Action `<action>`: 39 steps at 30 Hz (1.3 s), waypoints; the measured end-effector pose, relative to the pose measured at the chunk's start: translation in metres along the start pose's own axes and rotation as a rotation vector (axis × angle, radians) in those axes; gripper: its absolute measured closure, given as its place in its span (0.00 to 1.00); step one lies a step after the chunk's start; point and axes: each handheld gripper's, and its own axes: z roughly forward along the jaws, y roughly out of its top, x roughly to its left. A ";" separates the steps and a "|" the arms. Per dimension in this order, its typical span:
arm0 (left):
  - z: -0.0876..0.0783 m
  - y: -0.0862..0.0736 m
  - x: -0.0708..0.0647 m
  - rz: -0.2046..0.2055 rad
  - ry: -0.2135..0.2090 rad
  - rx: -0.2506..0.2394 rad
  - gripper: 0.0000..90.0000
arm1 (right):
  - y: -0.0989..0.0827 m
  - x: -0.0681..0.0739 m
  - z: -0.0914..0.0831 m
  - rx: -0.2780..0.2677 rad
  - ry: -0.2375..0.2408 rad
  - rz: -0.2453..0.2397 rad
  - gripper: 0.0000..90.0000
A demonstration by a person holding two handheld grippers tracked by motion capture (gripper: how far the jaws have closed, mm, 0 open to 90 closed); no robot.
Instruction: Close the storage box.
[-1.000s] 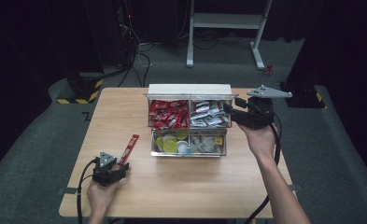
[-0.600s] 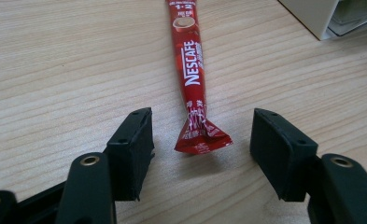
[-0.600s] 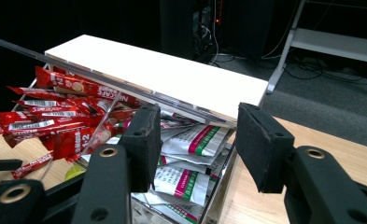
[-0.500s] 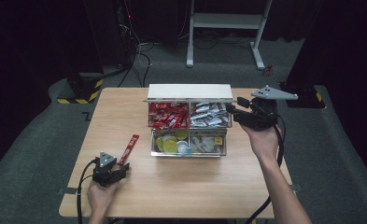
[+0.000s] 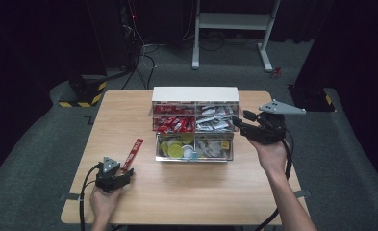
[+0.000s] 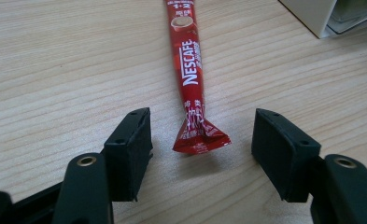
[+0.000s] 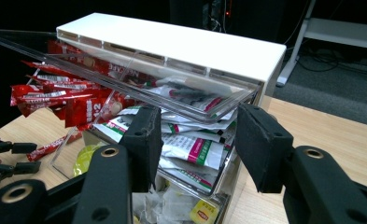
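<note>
A red Nescafé coffee stick lies near the table's front left corner, long axis pointing away from the left gripper, whose wide-open, empty jaws flank its crimped near end.

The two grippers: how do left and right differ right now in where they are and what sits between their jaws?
The left gripper sits low on the table, its jaws either side of the red stick sachet without touching it. The right gripper is raised at the organizer, its jaws flanking the clear lid edge and the white sachets; contact is unclear, and its jaws have just been closing. Both have black jaws.
</note>
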 end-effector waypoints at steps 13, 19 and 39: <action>0.000 0.000 -0.001 -0.009 0.003 0.001 0.43 | -0.011 -0.001 0.001 0.031 0.016 -0.003 0.56; 0.000 0.000 -0.001 -0.009 0.004 0.001 0.43 | -0.018 -0.003 0.002 0.046 0.026 -0.003 0.56; 0.001 0.001 -0.001 -0.002 0.000 0.004 0.40 | -0.040 -0.013 -0.003 0.034 0.048 0.005 0.54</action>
